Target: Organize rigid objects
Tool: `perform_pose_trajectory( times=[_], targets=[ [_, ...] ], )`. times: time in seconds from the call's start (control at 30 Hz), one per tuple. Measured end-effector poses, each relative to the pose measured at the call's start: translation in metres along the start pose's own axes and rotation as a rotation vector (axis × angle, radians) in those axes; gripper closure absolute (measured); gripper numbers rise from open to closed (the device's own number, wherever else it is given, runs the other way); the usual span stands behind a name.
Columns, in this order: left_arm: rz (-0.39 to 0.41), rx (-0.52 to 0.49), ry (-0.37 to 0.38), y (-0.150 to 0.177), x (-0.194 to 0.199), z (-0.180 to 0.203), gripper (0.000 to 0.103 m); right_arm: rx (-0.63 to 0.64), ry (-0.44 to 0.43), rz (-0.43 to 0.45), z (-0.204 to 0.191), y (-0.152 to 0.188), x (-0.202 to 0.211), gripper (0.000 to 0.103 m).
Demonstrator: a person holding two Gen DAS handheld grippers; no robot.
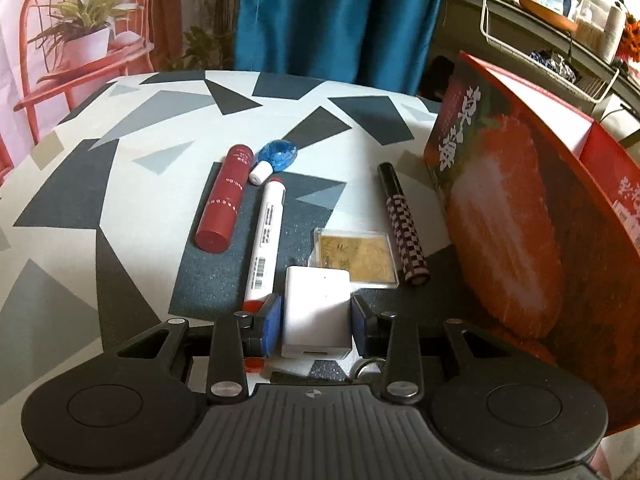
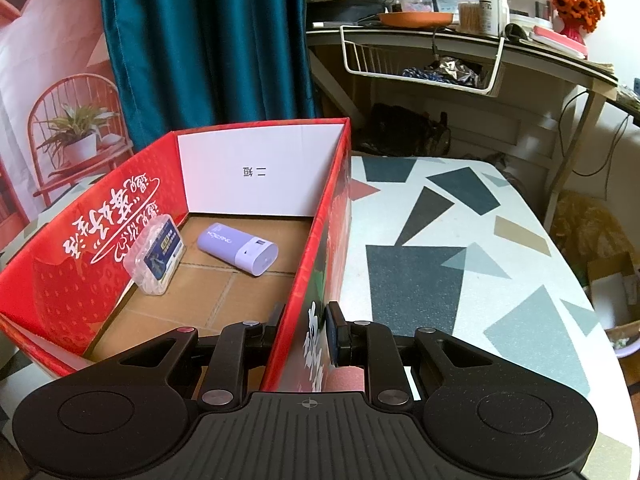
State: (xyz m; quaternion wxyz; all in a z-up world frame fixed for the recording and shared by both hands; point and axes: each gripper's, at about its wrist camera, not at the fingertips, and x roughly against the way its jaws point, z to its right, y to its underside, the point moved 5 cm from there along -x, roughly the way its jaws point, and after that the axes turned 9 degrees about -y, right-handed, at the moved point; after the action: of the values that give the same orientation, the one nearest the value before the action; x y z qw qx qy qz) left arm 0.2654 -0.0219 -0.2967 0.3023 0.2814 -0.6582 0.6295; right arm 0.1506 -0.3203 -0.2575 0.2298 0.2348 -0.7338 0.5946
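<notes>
Small hard items on a patterned bench beside a red cardboard box

The left hand-held gripper (image 1: 317, 322) has its blue pads against the sides of a smooth white charger block (image 1: 317, 312); ahead lie a white marker (image 1: 265, 240), a red tube (image 1: 224, 200), a checkered pen (image 1: 404, 226), a flat clear case (image 1: 356, 258) and a blue bottle (image 1: 276, 160). The right hand-held gripper (image 2: 306, 330) is pinched narrowly on the wall of the box (image 2: 320, 220), which holds a lilac power bank (image 2: 238, 248) and a clear plastic case (image 2: 156, 254) on its brown floor.
</notes>
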Motion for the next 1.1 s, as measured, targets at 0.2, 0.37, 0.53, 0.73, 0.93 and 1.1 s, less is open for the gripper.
perform_pose_trajectory(
  times=[0.2, 0.37, 0.53, 0.73, 0.93, 1.1],
  targets=[
    [0.037, -0.005, 0.022, -0.007, 0.008, 0.003, 0.065, 0.011, -0.002, 0.005, 0.000, 0.000, 0.000, 0.084],
    [0.058, 0.004, 0.036, -0.013, 0.014, 0.004, 0.065, 0.027, -0.006, -0.001, 0.000, -0.001, 0.000, 0.085],
    [0.086, -0.008, 0.049, -0.020, 0.024, 0.006, 0.065, 0.032, -0.012, -0.002, 0.000, -0.001, -0.001, 0.085],
    [0.127, -0.019, 0.060, -0.035, 0.033, 0.006, 0.065, 0.035, -0.015, -0.004, 0.002, -0.002, -0.002, 0.085],
    [0.184, -0.051, 0.095, -0.065, 0.047, 0.017, 0.065, 0.042, -0.015, -0.010, 0.001, -0.002, -0.003, 0.085],
    [0.222, -0.097, 0.151, -0.090, 0.055, 0.039, 0.065, 0.055, -0.014, -0.021, 0.000, -0.003, -0.004, 0.084]
  ],
)
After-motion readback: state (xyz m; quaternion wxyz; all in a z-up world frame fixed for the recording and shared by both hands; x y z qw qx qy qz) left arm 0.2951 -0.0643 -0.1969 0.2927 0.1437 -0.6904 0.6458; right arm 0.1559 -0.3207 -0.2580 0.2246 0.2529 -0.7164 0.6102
